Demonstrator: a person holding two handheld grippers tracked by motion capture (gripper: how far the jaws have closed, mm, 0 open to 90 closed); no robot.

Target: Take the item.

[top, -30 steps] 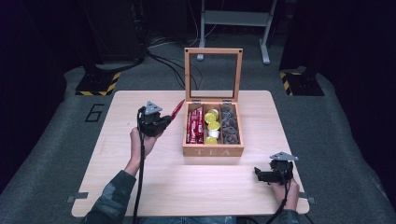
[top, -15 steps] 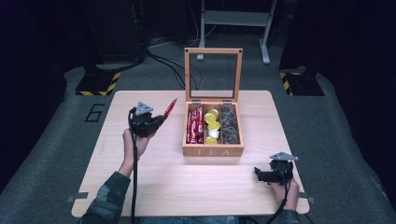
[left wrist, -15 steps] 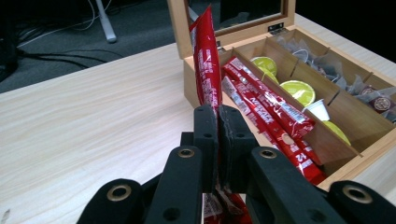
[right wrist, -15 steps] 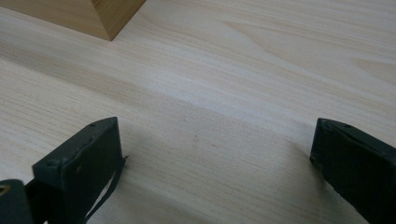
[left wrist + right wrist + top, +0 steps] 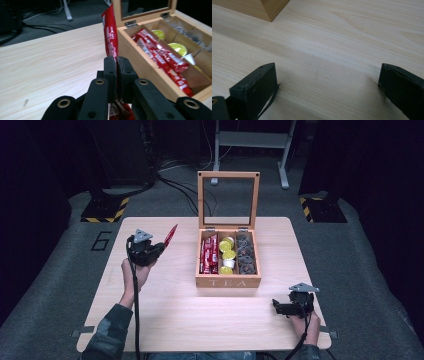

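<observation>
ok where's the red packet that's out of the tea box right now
The red packet is pinched upright in the left gripper, held above the table just left of the open tea box in the high view.

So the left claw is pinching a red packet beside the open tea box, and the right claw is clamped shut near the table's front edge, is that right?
One detail is off: the right claw is open, not clamped shut. The right gripper view shows its jaws wide apart over bare table. The rest holds: the left claw pinches a red packet beside the open tea box.
</observation>
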